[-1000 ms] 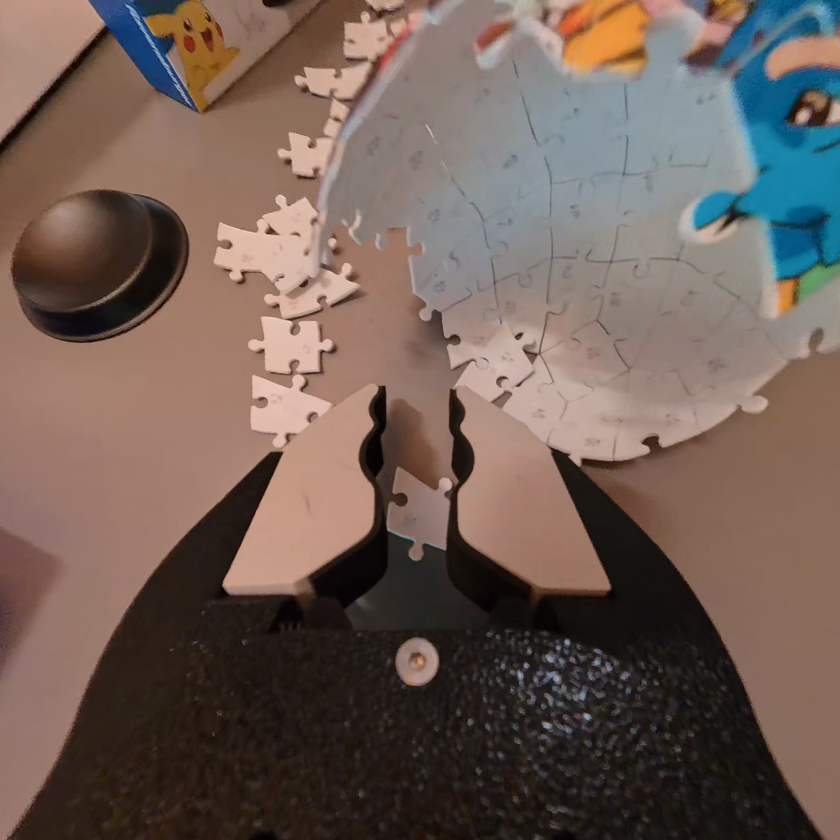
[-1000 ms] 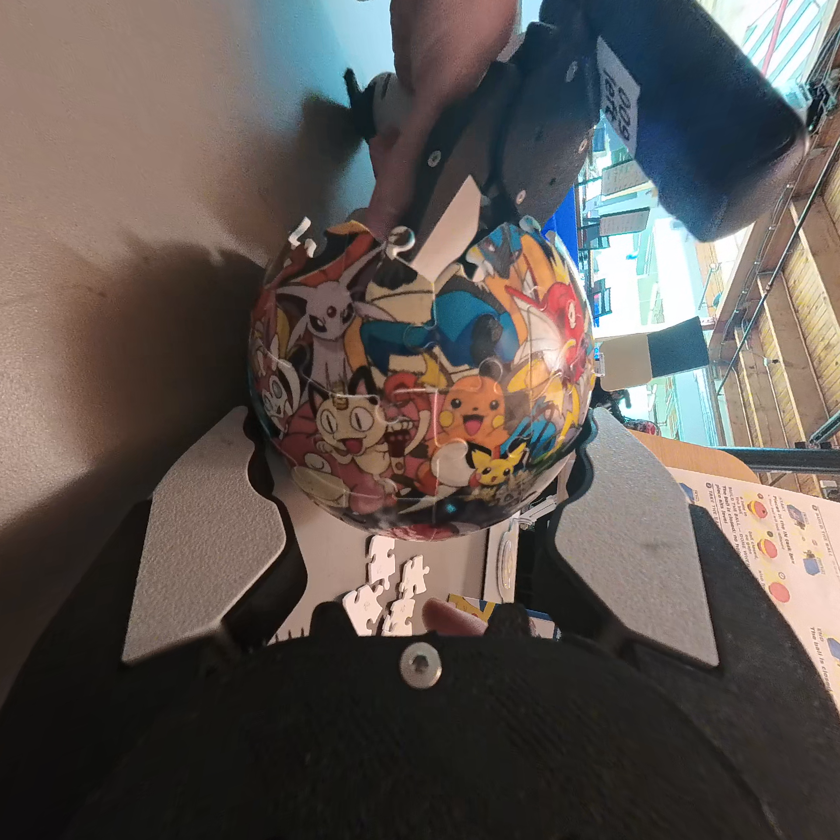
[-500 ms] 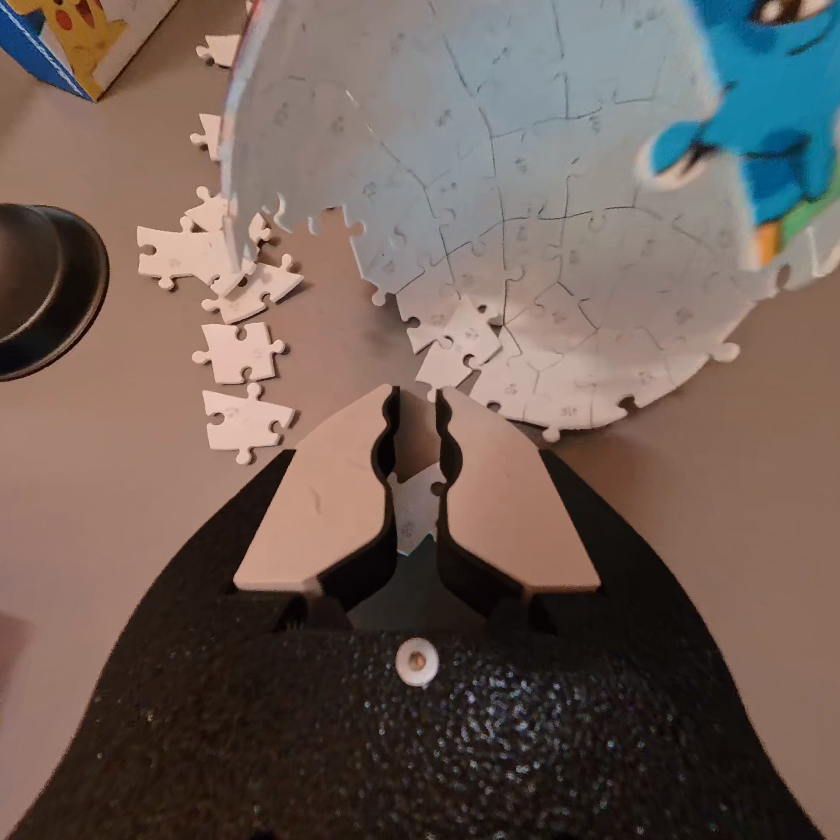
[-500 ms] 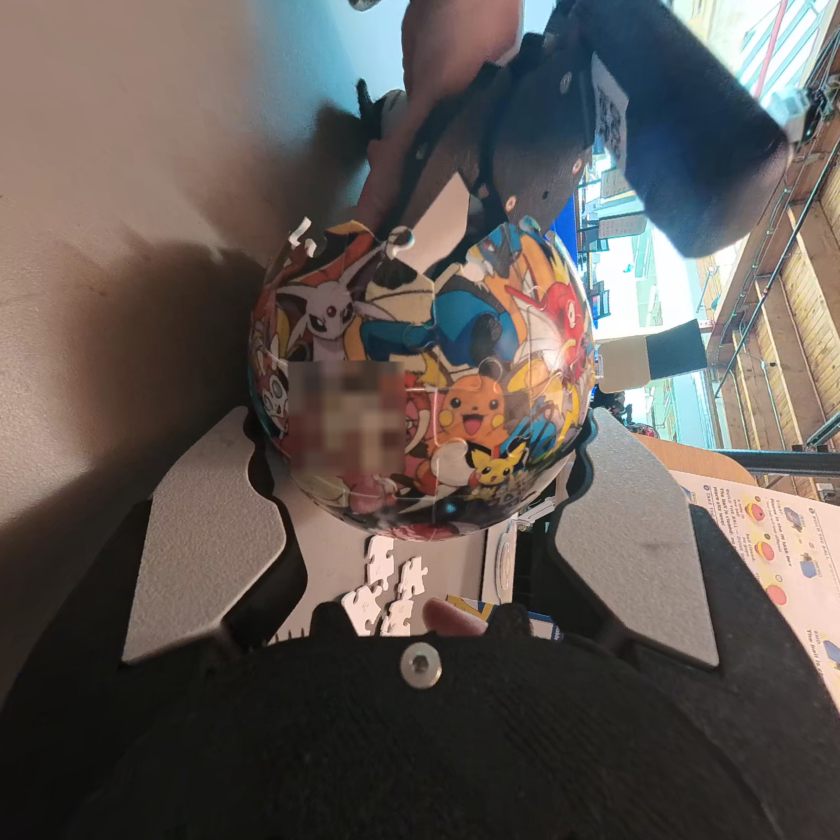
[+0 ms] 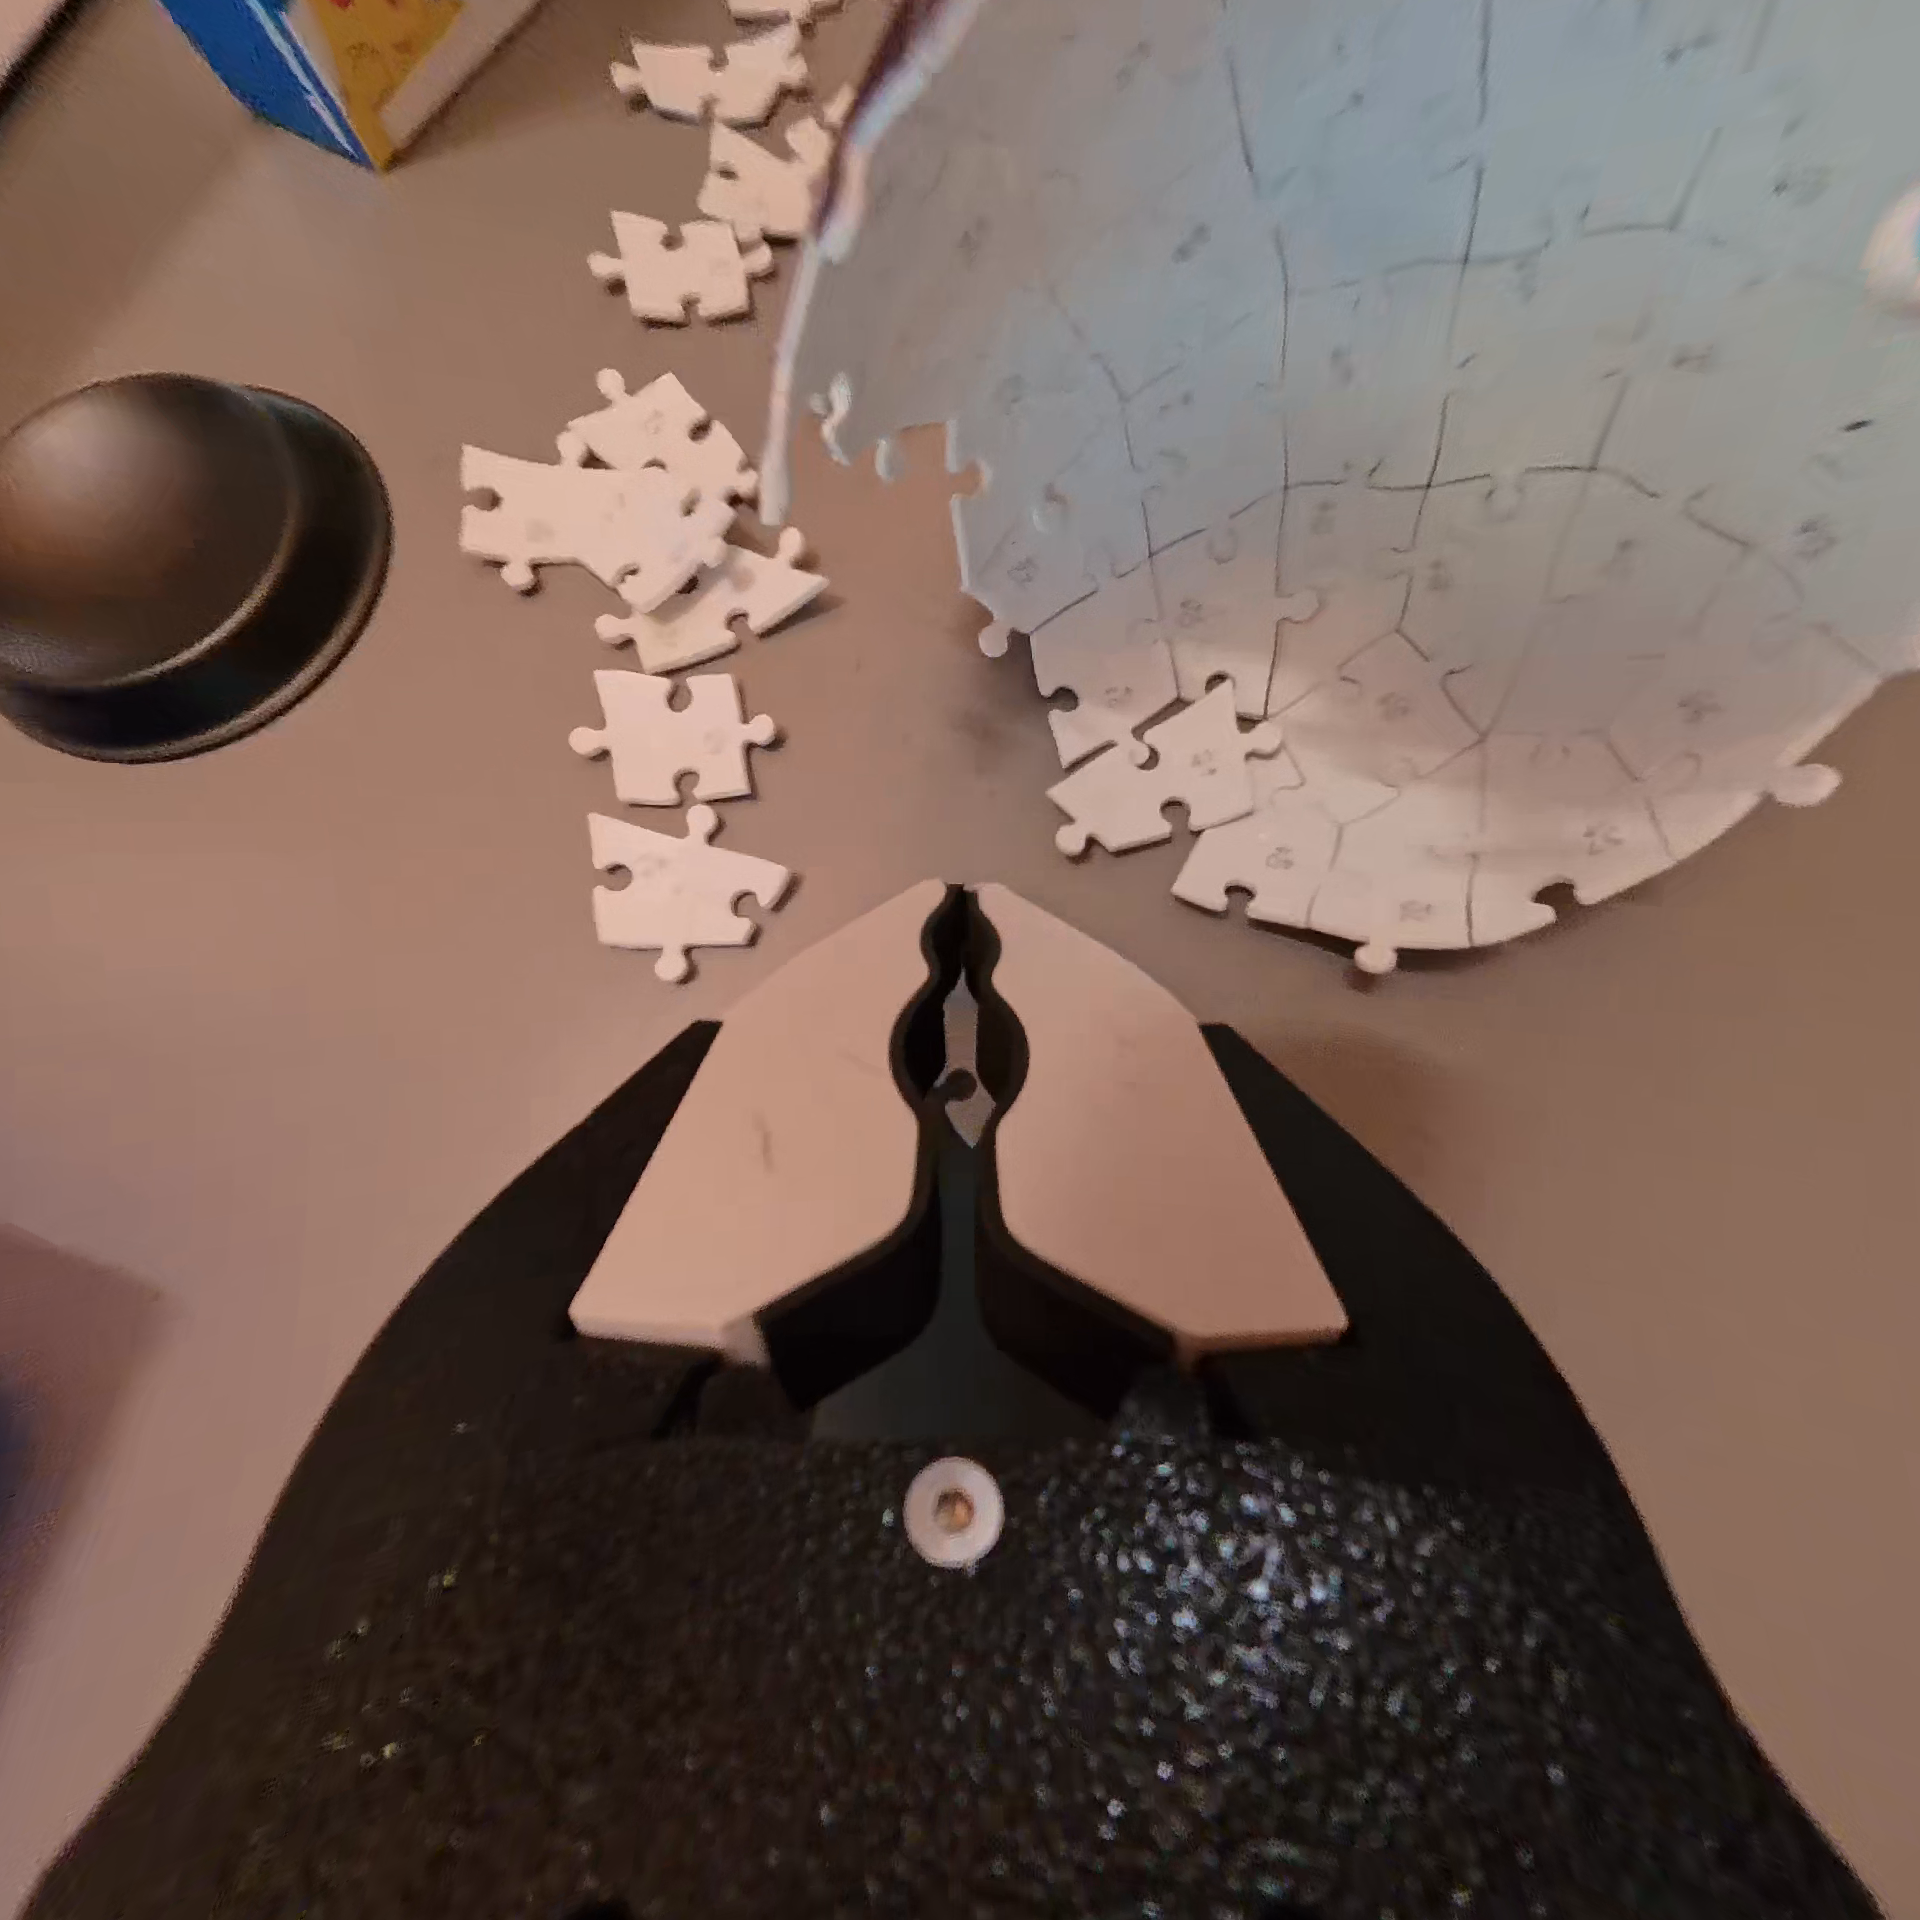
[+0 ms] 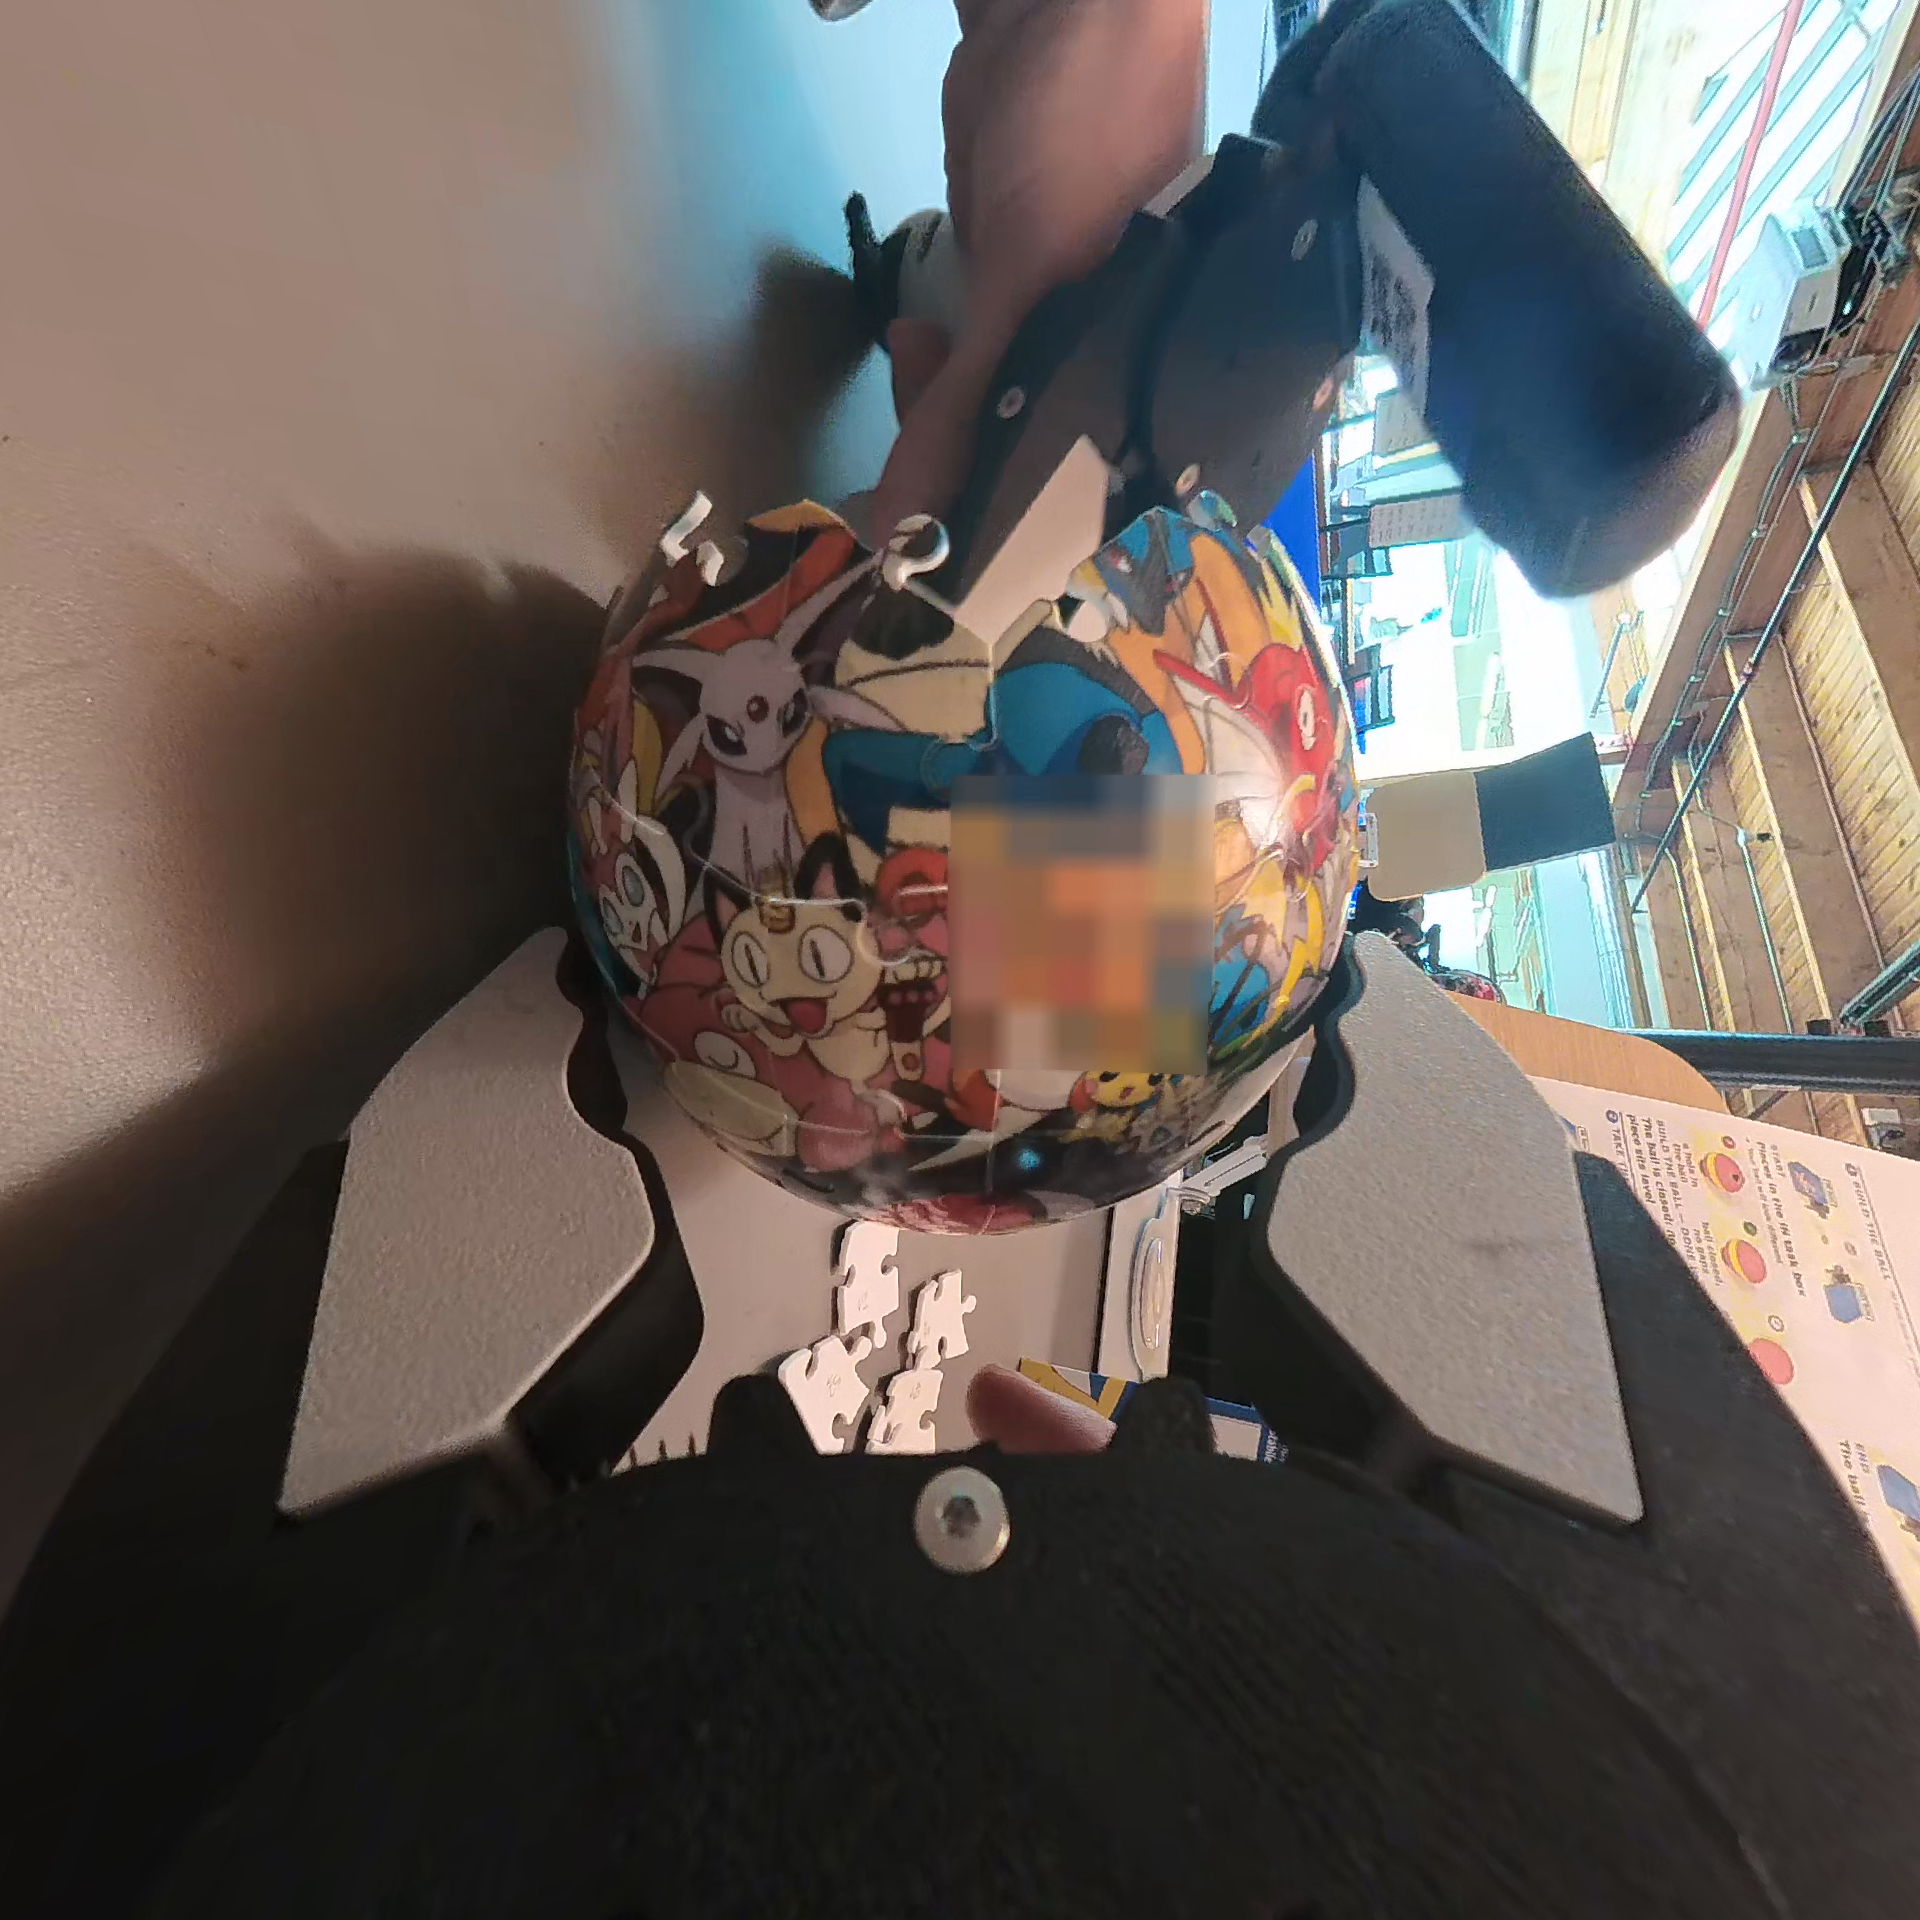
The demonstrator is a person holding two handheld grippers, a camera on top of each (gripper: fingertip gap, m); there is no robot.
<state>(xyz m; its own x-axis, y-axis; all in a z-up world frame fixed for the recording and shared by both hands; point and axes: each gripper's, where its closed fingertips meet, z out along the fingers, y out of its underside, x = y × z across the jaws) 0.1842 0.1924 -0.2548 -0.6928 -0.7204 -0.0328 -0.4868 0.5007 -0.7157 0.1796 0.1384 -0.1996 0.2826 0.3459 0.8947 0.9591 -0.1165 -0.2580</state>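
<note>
My left gripper point(image 5: 961, 894) is shut on a white puzzle piece point(image 5: 964, 1099), of which only a sliver shows between the jaws. It hovers just in front of the open, jagged edge of a partly built puzzle ball point(image 5: 1403, 520), whose white inside faces me. My right gripper point(image 6: 961, 956) is shut on that ball point(image 6: 790, 935), its fingers on either side of the colourful cartoon outside. In the right wrist view a left gripper finger point(image 6: 1039, 530) and a hand point(image 6: 1039, 208) show behind the ball's top rim.
Several loose white pieces point(image 5: 665, 738) lie on the brown table left of the ball. A black domed stand point(image 5: 156, 561) sits at the left and a blue box point(image 5: 343, 73) at the back. A printed instruction sheet point(image 6: 1766, 1247) and more pieces point(image 6: 883, 1340) lie below the ball.
My left fingers have closed from a narrow gap to shut on the piece that lay between them, and the gripper has shifted relative to the ball. The right gripper still holds the ball.
</note>
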